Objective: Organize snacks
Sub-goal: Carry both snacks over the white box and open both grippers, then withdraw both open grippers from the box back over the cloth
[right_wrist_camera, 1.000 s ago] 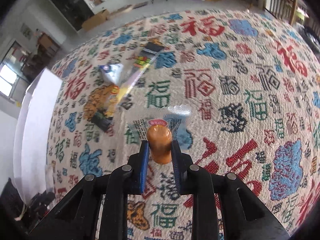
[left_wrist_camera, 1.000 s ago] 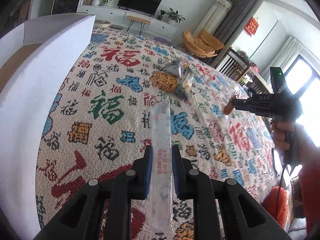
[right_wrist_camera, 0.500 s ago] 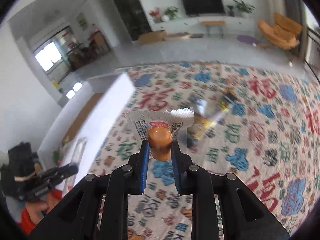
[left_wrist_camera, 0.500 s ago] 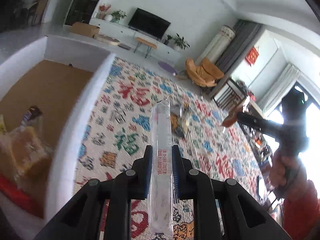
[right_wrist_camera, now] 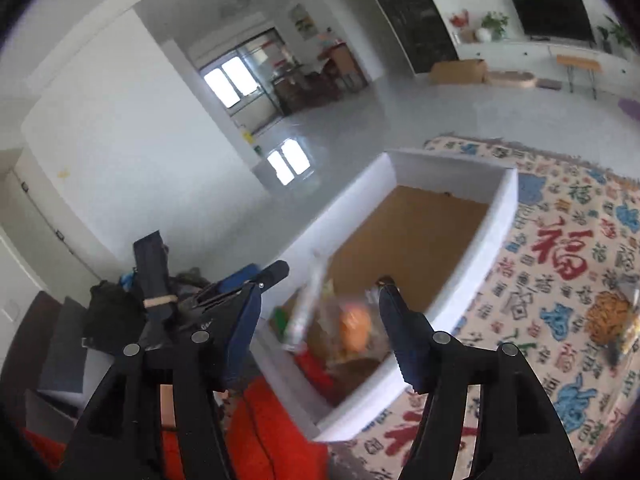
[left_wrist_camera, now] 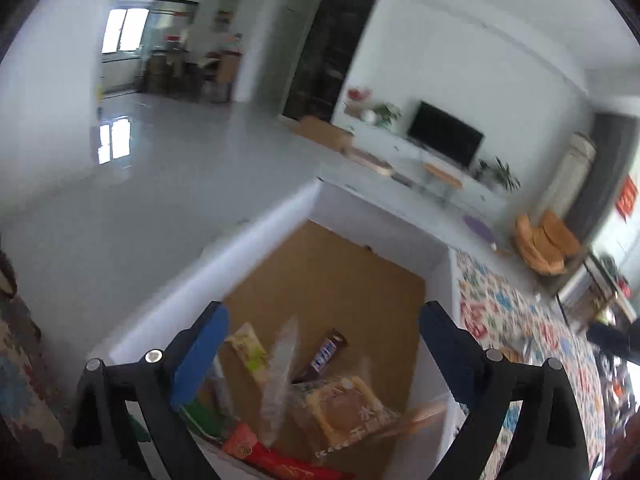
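My left gripper hangs above the white box with its jaws opening wide. The long clear packet is blurred and loose between them, touching neither pad, over the snacks in the box. My right gripper is also over the box, jaws opening. The orange sausage snack is free of its pads, blurred, inside the box. In the right wrist view the clear packet shows beside it, and the left gripper sits just left of the box.
In the box lie a Snickers bar, a yellow-green packet, a bread packet and a red packet. Its far half shows bare brown bottom. On the patterned cloth to the right lies an orange packet.
Both grippers swung left and up from over the patterned cloth to above the box. Both sets of jaws came apart, letting go of the clear packet and the orange snack.
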